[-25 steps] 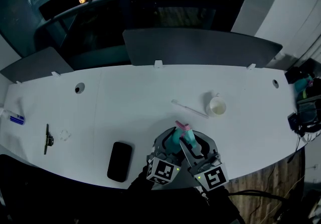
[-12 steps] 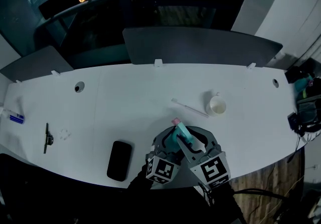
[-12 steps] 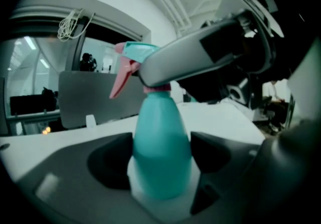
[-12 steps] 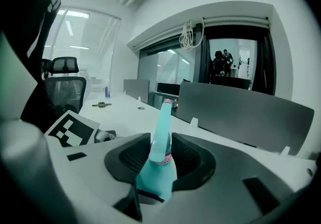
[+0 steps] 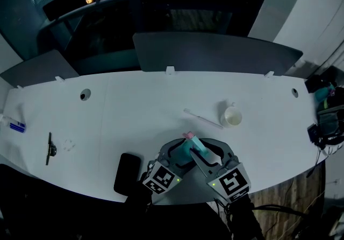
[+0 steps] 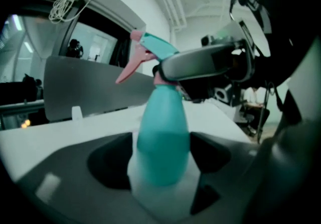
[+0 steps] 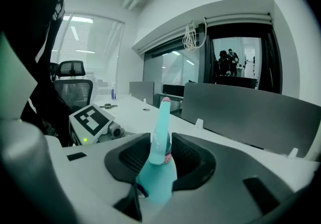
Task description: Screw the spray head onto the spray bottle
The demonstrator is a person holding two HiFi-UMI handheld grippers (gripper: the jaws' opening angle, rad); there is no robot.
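Right gripper (image 7: 160, 153) is clamped on the spray head (image 7: 161, 117), jaws either side of its pink collar at the neck. Left gripper (image 6: 161, 160) is clamped round the teal spray bottle (image 6: 163, 127), low on the body. Bottle sits btw the two marker cubes at the near edge of the table (image 5: 134, 104); can't tell if it rests on it.

Doing this step well, as I judge it: keep head & neck on one axis so threads don't cross. Left holds the bottle steady w/o squeezing harder, right twists in short turns on the collar, not the trigger. Stop once the collar seats.

Outward: black phone (image 5: 127, 173) just left of the grippers, cup (image 5: 233, 116) & thin white rod (image 5: 203, 118) further back.

Vs earlier frame: pink trigger tip has swung a bit left, left cube has slid left & rolled, right cube sits slightly higher. Both grips unchanged; phone, cup, rod haven't moved
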